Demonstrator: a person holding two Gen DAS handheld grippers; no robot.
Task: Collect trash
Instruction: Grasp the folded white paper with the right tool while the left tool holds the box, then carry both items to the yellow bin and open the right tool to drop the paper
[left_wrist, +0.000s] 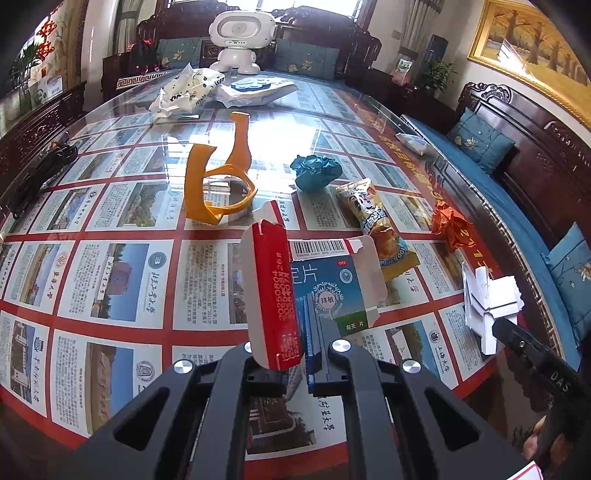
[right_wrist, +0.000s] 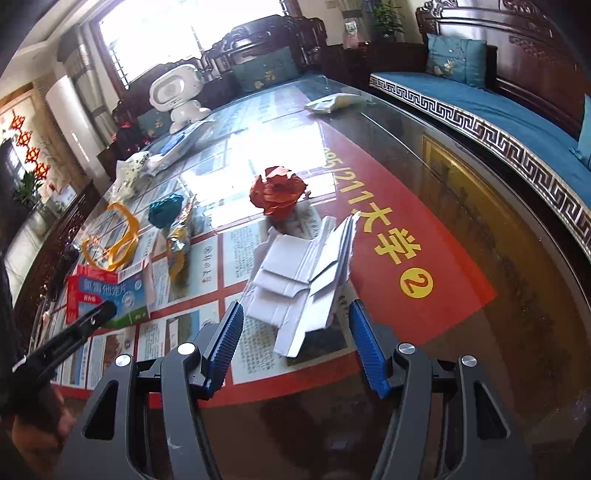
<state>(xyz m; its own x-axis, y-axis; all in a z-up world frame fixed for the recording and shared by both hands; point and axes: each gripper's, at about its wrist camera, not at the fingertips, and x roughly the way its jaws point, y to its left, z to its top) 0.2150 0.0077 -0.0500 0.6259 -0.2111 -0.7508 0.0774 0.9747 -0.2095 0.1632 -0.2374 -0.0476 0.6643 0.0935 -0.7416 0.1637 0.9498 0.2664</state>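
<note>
Our left claw (left_wrist: 295, 354) is clamped on the flattened medicine box (left_wrist: 295, 280), pinching its red side panel so the carton stands up off the glass tabletop (left_wrist: 110, 221). Our right claw (right_wrist: 295, 332) is spread apart, its blue pads (right_wrist: 225, 336) on either side of the folded white paper (right_wrist: 306, 273) but not pressing it; the paper lies near the tabletop's right edge. Just beyond it sits a crumpled red paper ball (right_wrist: 277, 194). Toward the middle of the tabletop lie a snack wrapper (left_wrist: 376, 225), a crumpled blue paper ball (left_wrist: 316, 171) and curled orange plastic strips (left_wrist: 218, 177). A white toy robot (left_wrist: 242, 37) stands at the far edge.
</note>
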